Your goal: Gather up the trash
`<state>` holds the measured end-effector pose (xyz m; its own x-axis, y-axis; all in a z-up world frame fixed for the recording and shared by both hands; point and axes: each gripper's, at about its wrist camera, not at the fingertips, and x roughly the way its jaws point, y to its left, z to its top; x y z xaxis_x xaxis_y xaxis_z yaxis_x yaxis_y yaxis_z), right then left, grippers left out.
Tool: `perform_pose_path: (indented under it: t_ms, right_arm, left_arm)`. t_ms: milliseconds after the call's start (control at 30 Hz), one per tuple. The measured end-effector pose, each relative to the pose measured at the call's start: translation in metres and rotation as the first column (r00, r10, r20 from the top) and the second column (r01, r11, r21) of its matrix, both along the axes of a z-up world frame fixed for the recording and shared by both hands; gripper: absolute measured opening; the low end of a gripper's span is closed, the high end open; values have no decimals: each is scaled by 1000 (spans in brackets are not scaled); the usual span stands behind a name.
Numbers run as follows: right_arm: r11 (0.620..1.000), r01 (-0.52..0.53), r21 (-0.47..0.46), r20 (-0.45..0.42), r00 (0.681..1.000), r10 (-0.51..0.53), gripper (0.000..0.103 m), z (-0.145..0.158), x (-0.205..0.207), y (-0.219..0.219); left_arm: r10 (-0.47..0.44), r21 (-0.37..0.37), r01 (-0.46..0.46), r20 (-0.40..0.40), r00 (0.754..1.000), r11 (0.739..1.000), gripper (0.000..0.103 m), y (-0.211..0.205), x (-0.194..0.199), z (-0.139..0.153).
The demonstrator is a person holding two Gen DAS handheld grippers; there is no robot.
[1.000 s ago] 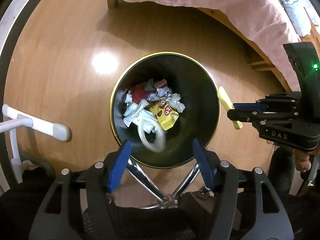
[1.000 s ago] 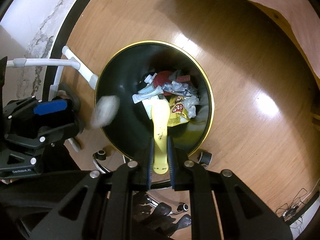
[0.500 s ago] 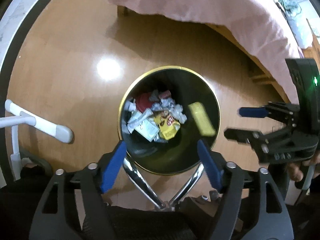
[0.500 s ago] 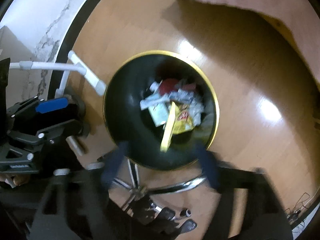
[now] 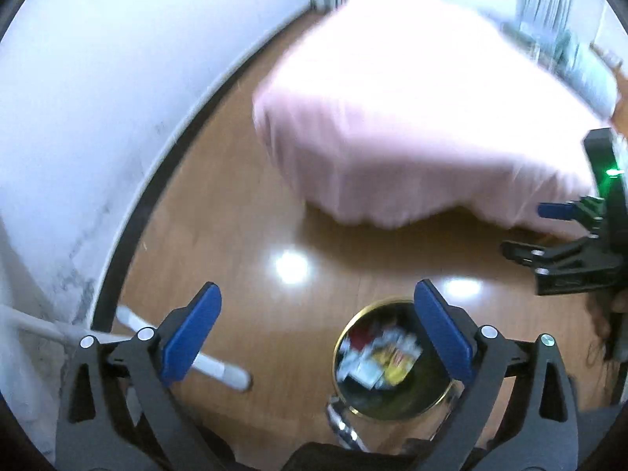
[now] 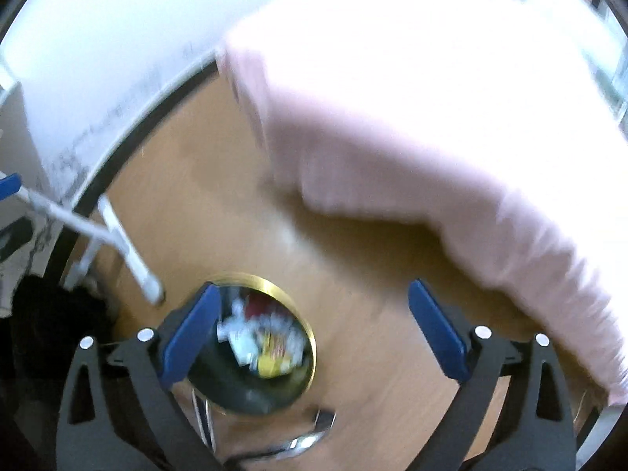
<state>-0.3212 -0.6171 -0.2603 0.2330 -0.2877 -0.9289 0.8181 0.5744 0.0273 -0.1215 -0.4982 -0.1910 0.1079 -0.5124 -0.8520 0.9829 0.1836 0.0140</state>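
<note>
Trash-filled black round bin with gold rim (image 5: 408, 408) sits lower centre of frame; your left gripper (image 5: 318, 335) and right gripper (image 6: 314, 333) both spread wide, holding nothing.

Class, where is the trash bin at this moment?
The bin stands on the wood floor, low in both views near the blue fingertips, short of the pink bedspread, with a white bar to its left.

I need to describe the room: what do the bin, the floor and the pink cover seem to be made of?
Bin: dark inside with a shiny gold rim, probably metal.
Floor: glossy wood or laminate, with bright lamp reflections.
Pink cover: soft fabric hanging in folds; blur hides the weave.
</note>
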Motion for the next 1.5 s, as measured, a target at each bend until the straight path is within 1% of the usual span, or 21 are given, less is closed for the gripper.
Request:
perform_pose_path:
  t_ms: [100, 167, 233, 300, 333, 367, 400, 467, 500, 533, 567, 633, 700, 733, 800, 867, 900, 967, 1100, 1300, 1500]
  right_arm:
    - [987, -56, -150, 108, 992, 72, 96, 79, 37, 18]
    - [971, -100, -215, 152, 979, 135, 96, 116, 68, 38]
    - [943, -192, -271, 218, 942, 254, 96, 157, 109, 70]
    - [905, -282, -318, 273, 887, 372, 96, 186, 146, 104]
    - [879, -338, -336, 299, 846, 440, 96, 199, 169, 126]
    - [851, -394, -348, 326, 800, 504, 96, 210, 190, 148]
    - [823, -446, -352, 345, 755, 557, 96, 216, 210, 169]
    - [767, -533, -358, 345, 688, 639, 96, 224, 245, 207]
    - [743, -563, -362, 342, 661, 668, 96, 226, 257, 222]
    - [706, -603, -371, 338, 620, 708, 96, 229, 271, 244]
    - [673, -634, -382, 333, 585, 740, 96, 231, 283, 264]
    - [628, -669, -398, 321, 540, 778, 96, 233, 300, 293]
    - [602, -681, -416, 310, 517, 798, 96, 238, 314, 315]
    - [590, -683, -430, 310, 502, 807, 96, 240, 318, 325]
    - [572, -691, -443, 302, 485, 820, 96, 241, 326, 345]
    - [534, -713, -454, 275, 458, 845, 96, 239, 331, 363]
    - [526, -715, -461, 265, 455, 850, 96, 237, 329, 366]
    - [523, -722, -453, 266, 450, 853, 96, 234, 329, 371]
    - [541, -720, -434, 289, 458, 841, 96, 233, 329, 371]
    - [530, -726, -439, 286, 446, 848, 96, 233, 328, 378]
    - [537, -716, -446, 297, 448, 843, 96, 237, 325, 373]
  left_arm:
    - [58, -111, -56, 15, 998, 992, 96, 37, 13, 62]
    - [144, -202, -145, -18, 989, 969, 96, 83, 34, 105]
    - [245, -241, -246, -35, 969, 939, 96, 127, 57, 130]
    - [374, -273, -366, -24, 927, 890, 96, 180, 86, 151]
    - [454, -284, -437, -7, 891, 853, 96, 212, 103, 160]
    - [547, -295, -517, 25, 837, 804, 96, 248, 119, 167]
    - [605, -301, -567, 45, 795, 767, 96, 270, 128, 172]
    - [768, -333, -704, 111, 631, 627, 96, 337, 149, 183]
    - [819, -343, -751, 121, 561, 565, 96, 366, 154, 186]
    - [849, -350, -778, 117, 516, 521, 96, 387, 158, 188]
    - [885, -356, -814, 101, 455, 459, 96, 416, 161, 189]
    - [921, -358, -851, 84, 381, 385, 96, 452, 164, 189]
    - [947, -366, -874, 93, 308, 321, 96, 485, 161, 191]
    - [955, -370, -881, 96, 281, 296, 96, 501, 159, 192]
    - [965, -367, -893, 84, 247, 260, 96, 521, 156, 192]
    - [967, -373, -893, 84, 240, 254, 96, 530, 154, 193]
    - [969, -373, -894, 88, 233, 249, 96, 535, 152, 192]
    - [968, -370, -895, 88, 234, 250, 96, 541, 149, 191]
    - [964, -357, -895, 85, 253, 267, 96, 540, 150, 188]
    - [964, -356, -896, 87, 252, 266, 96, 538, 141, 186]
    - [961, -349, -895, 99, 259, 277, 96, 531, 141, 184]
